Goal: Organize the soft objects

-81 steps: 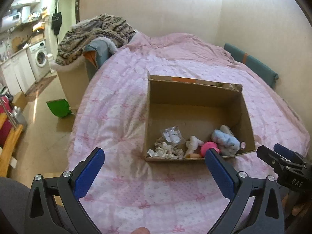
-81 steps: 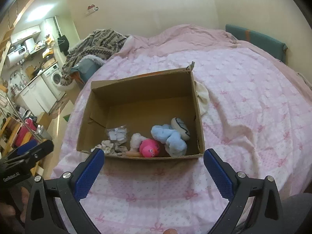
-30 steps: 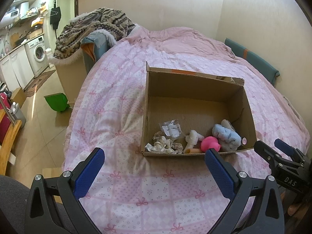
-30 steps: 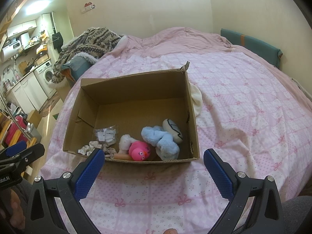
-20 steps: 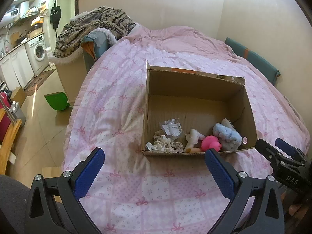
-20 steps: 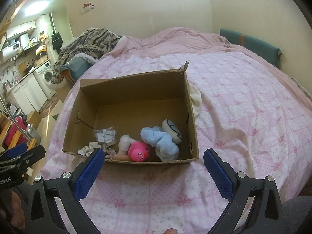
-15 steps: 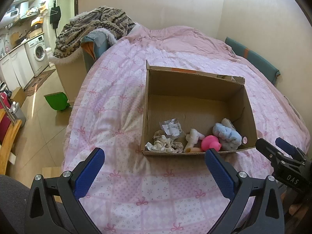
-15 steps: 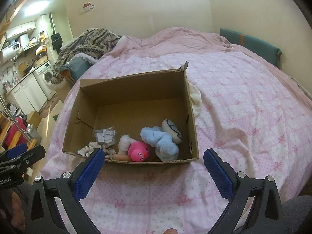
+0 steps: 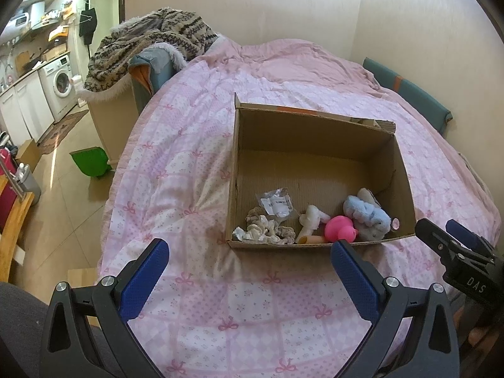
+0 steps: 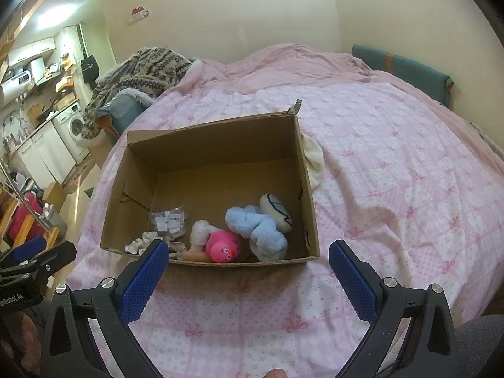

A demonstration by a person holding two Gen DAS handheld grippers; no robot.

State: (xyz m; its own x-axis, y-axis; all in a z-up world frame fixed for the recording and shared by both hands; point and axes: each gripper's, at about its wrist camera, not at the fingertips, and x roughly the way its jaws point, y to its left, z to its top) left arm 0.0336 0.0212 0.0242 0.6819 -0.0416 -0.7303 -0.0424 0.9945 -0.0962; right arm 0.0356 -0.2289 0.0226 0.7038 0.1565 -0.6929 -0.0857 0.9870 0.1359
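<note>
Plain cream walls close in a bed under a pink quilt. At upper left, a washing machine stands under a kitchen counter, beside a tiled floor with a green bin.

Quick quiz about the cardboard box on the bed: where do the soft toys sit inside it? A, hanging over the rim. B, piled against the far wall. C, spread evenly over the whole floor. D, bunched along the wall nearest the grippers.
D: the pink toy, the blue plush and the scrunchies crowd the near wall of the cardboard box, while the far floor lies bare.
</note>
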